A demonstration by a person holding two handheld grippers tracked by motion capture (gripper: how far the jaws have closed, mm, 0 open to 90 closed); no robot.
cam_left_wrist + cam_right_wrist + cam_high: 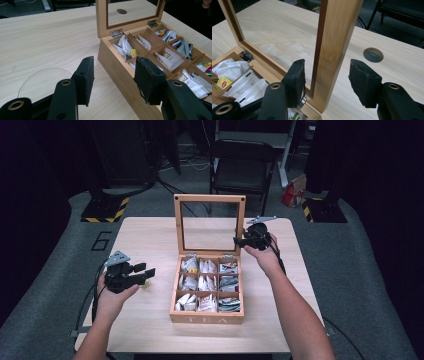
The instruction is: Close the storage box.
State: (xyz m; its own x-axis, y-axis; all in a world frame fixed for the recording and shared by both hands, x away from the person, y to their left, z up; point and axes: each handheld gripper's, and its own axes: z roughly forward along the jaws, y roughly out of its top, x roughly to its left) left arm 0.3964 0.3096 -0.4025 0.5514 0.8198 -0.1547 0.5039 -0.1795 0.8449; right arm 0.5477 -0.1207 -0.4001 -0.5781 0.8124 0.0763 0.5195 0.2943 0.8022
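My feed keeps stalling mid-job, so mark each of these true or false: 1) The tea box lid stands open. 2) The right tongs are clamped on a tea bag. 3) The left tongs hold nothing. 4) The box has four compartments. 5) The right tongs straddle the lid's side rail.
1) True: the lid of the tea box stands upright.
2) False: the right tongs hold no tea bag; the lid's wooden frame is between the jaws, with a gap on at least one side.
3) True: the left tongs are open and empty, beside the box.
4) False: it has nine compartments, three by three, with tea bags in them.
5) True: the frame's right rail stands between the jaws.
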